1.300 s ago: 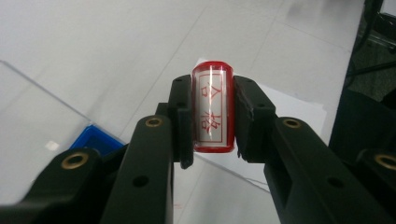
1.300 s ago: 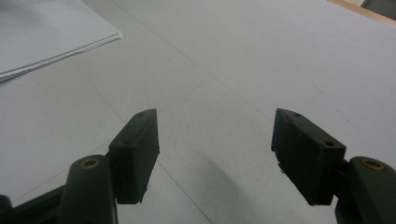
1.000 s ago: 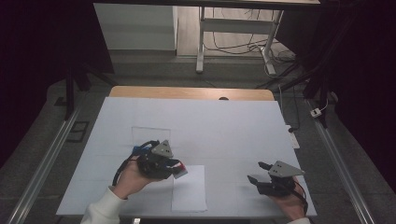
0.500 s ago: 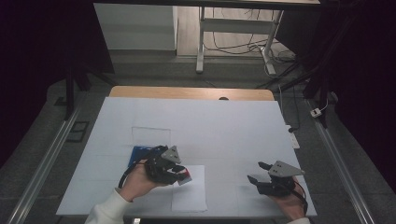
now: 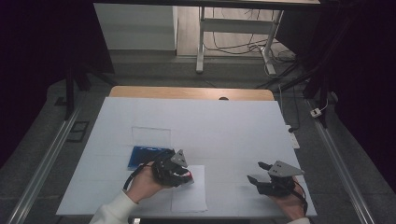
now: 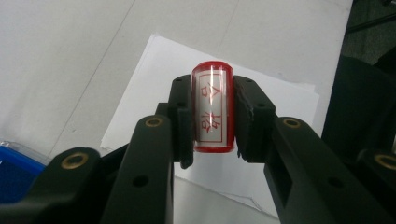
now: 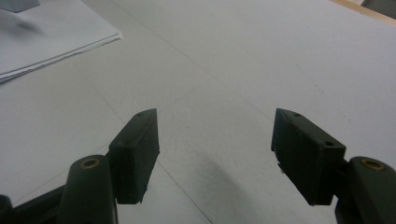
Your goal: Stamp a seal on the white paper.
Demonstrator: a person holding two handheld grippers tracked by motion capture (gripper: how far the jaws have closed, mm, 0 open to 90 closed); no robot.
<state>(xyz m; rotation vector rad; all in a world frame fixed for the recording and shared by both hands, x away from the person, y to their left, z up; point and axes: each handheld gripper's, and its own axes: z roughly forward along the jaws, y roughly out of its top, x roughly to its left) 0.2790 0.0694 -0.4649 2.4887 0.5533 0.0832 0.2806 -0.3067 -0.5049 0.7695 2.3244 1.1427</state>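
The left claw (image 6: 212, 116) pinches a red stamp (image 6: 213, 109) just above the paper (image 6: 261, 100), likely poised to press it down. The right claw (image 7: 215, 154) rests spread and empty on the surface (image 7: 261, 56), well apart.

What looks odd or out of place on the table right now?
Nothing stands out. The left tool grips the red stamp squarely above the paper stack, whose sheets are slightly fanned. The right tool is open and empty. The blue ink pad sits flat.

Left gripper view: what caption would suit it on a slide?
Black tongs clamp a red stamp above white paper.
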